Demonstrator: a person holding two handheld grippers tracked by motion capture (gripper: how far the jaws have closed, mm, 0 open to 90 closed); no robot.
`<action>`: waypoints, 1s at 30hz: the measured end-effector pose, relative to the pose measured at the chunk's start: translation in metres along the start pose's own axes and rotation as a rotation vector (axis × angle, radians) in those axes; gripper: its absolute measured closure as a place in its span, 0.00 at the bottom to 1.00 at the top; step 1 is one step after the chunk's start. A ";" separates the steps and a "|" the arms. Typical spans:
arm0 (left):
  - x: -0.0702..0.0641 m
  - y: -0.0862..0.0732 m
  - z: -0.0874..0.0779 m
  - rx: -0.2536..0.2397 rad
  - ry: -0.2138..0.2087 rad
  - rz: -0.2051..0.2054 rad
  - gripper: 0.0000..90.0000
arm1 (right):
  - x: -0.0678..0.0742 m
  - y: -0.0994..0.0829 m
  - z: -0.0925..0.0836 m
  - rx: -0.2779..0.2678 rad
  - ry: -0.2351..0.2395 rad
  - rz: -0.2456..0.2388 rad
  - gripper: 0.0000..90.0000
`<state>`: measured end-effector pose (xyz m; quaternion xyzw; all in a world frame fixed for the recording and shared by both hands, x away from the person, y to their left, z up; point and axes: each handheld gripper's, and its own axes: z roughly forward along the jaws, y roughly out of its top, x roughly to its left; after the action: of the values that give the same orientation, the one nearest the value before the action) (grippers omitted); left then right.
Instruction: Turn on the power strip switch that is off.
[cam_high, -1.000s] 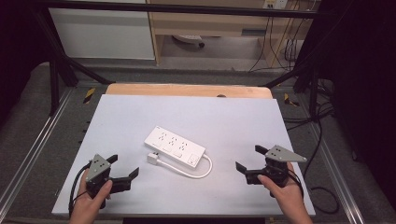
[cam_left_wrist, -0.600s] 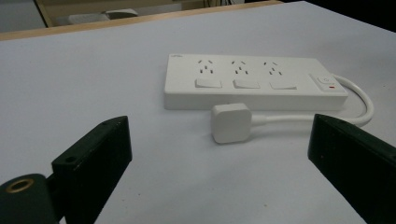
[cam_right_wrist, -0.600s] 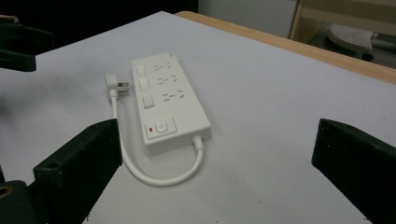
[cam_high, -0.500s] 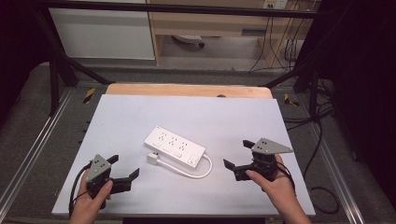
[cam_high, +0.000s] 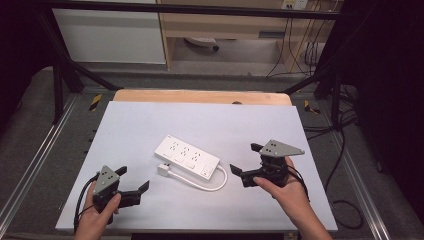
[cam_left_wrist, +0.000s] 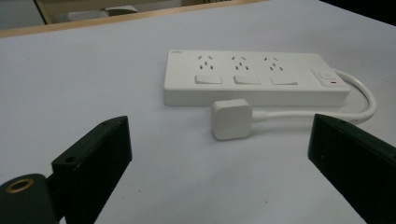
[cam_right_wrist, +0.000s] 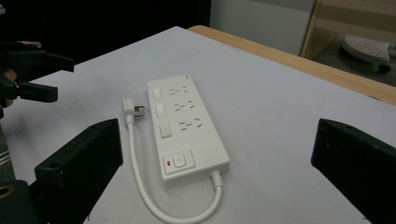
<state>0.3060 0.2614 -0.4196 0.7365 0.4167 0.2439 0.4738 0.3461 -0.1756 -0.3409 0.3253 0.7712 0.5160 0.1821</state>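
White table (cam_high: 150, 120), wooden far edge. Power strip (cam_high: 187, 156) with looped cord lies between left gripper (cam_high: 134, 186) and right gripper (cam_high: 246, 164), touching neither; both jaws spread, empty. Right gripper has moved inward toward the strip.

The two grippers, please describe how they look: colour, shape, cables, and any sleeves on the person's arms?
Both the left gripper and the right gripper have a black body with two blocky black jaws and a grey three-cornered plate on top. A black cable trails from each one. The jaw block in the left gripper view has a brass-coloured ring at its base. The forearms are bare, with no sleeves visible.
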 end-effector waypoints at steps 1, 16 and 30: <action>0.000 0.000 0.000 0.000 0.000 0.000 0.07 | 0.001 0.001 0.001 -0.002 0.002 -0.002 0.03; -0.001 0.000 0.001 0.005 -0.004 0.004 0.07 | 0.012 0.018 0.022 0.008 0.039 -0.017 0.02; 0.000 -0.001 0.001 0.012 -0.003 0.011 0.07 | 0.019 0.027 0.046 0.031 0.071 -0.029 0.07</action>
<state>0.3061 0.2607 -0.4205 0.7420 0.4132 0.2427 0.4688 0.3692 -0.1244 -0.3333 0.2981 0.7896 0.5127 0.1573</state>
